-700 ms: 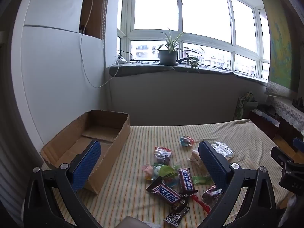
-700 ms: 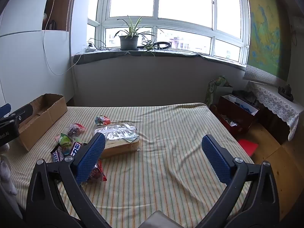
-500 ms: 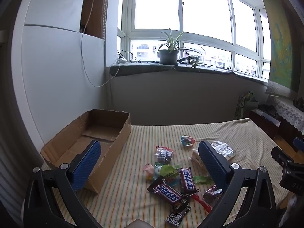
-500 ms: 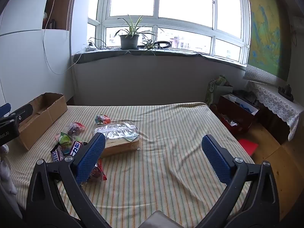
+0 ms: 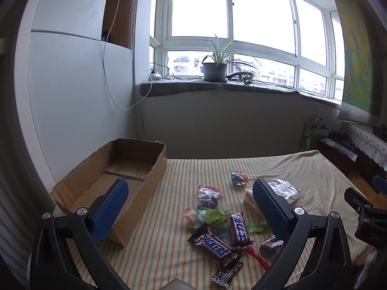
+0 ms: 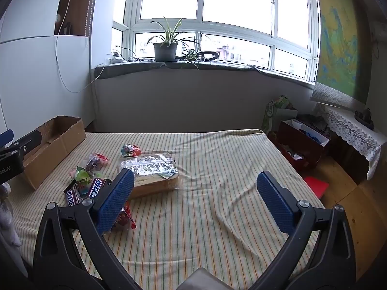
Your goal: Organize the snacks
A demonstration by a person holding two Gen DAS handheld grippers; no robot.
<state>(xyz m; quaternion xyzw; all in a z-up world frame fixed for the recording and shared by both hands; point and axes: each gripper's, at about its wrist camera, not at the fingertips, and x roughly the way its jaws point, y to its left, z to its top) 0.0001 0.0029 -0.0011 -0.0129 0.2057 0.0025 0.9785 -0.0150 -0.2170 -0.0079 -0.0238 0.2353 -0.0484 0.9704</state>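
Observation:
An open, empty cardboard box (image 5: 116,169) lies on the striped cloth at the left; it also shows in the right wrist view (image 6: 55,137). A pile of snacks lies right of it: a Snickers bar (image 5: 214,242), a purple bar (image 5: 239,228), green candy packs (image 5: 210,216), a colourful round candy (image 5: 238,177). A large foil-topped package (image 6: 152,172) lies behind the pile. My left gripper (image 5: 191,207) is open and empty, above the front of the pile. My right gripper (image 6: 196,193) is open and empty, right of the pile.
The striped cloth (image 6: 217,169) covers a bed or table. A white wall (image 5: 72,96) stands at the left and a windowsill with a potted plant (image 5: 215,67) at the back. Boxes and a lace-covered cabinet (image 6: 350,130) stand on the floor at the right.
Both views have shifted only slightly; the snacks sit a little higher in the left wrist view. Both grippers stay open and nothing has been touched.

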